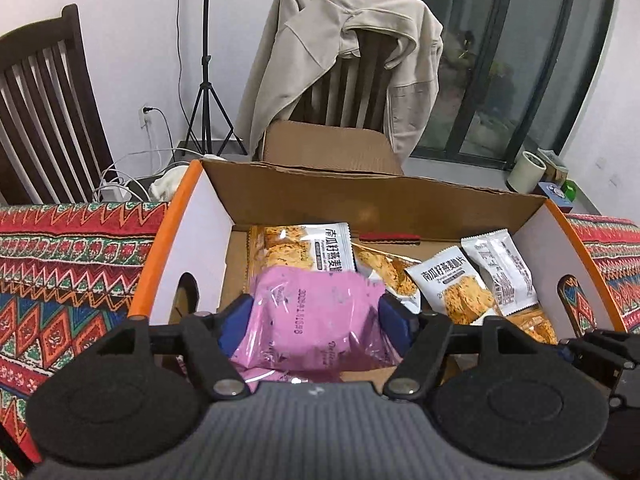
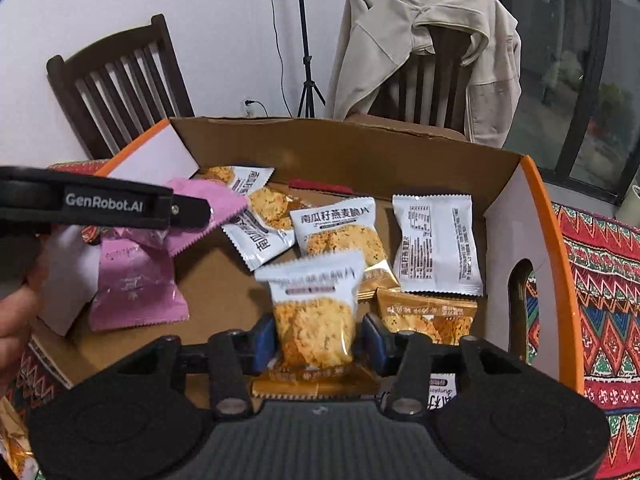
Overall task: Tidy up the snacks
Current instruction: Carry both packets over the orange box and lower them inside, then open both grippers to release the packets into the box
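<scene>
Left wrist view first. Looking down into an open brown cardboard box (image 1: 376,200) with orange edges and white side walls, parked on a bench under a red zigzag-patterned cloth (image 1: 60,280). Left tool (image 1: 316,314) clamped on a pink plastic snack packet (image 1: 316,320), blue pads snug against both its sides, holding it just over the near left part of the box. Beyond that, on the box floor, a loose bunch of white-and-orange oat crisp packets (image 1: 304,248), mostly face up, one face down at the right. Behind the box, a beige jacket (image 1: 340,60) draped over a dark wooden chair.

Right wrist view next. Same box, seen from its right side. Right tool (image 2: 320,336) let go: between the blue pads, an upright, blurry crisp packet with a clear front (image 2: 316,320), with a sliver of gap at the right pad, so not pinched. Under and around it, more of those packets on the box floor, plus an orange foil packet (image 2: 428,312) near the front. Over at the left, the left tool side-on with the pink packet poking out of its tip, above a second pink packet (image 2: 136,280) lying by the left wall. Bit of a hand (image 2: 16,320) at the far left edge.
</scene>
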A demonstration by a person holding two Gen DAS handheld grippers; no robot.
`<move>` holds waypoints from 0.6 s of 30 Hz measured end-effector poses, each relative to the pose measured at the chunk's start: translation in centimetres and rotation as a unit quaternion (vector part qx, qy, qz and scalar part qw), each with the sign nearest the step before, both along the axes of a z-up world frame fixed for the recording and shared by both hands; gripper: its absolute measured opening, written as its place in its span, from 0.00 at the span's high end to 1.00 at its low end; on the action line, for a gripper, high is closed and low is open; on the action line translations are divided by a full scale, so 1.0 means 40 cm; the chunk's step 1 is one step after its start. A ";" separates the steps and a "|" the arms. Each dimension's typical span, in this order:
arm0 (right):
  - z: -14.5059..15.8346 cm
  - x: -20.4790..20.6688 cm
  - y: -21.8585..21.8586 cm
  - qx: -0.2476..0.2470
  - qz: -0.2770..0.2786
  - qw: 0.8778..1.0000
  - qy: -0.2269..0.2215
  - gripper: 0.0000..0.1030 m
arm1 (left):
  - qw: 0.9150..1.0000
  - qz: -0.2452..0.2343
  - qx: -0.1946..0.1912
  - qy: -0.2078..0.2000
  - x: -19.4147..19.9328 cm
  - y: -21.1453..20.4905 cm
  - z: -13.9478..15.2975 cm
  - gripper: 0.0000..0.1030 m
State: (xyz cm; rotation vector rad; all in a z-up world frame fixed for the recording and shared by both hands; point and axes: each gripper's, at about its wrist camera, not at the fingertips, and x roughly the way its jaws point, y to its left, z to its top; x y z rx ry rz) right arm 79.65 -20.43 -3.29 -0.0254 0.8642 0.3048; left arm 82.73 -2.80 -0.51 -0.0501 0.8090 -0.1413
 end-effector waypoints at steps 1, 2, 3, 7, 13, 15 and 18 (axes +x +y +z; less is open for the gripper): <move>0.004 -0.002 0.001 0.000 0.002 1.000 0.000 0.42 | 1.000 -0.003 0.004 -0.001 -0.001 -0.003 0.002 0.31; 0.009 -0.007 0.003 -0.001 0.003 1.000 -0.001 0.39 | 1.000 -0.006 0.008 -0.002 -0.007 -0.005 0.005 0.32; 0.015 -0.009 0.005 -0.002 0.005 1.000 -0.002 0.38 | 1.000 -0.007 0.012 -0.004 -0.015 -0.004 0.010 0.32; 0.051 -0.028 0.010 -0.008 0.010 1.000 -0.010 0.36 | 1.000 -0.012 0.010 -0.010 -0.056 0.008 0.047 0.32; 0.133 -0.101 -0.002 -0.010 0.013 0.999 -0.032 0.29 | 0.999 -0.016 0.014 -0.033 -0.150 0.025 0.134 0.31; 0.165 -0.135 -0.008 -0.013 0.016 0.999 -0.041 0.27 | 0.999 -0.021 0.014 -0.039 -0.189 0.028 0.165 0.31; 0.211 -0.193 -0.016 -0.015 0.018 0.998 -0.052 0.26 | 0.998 -0.023 0.017 -0.052 -0.252 0.032 0.214 0.30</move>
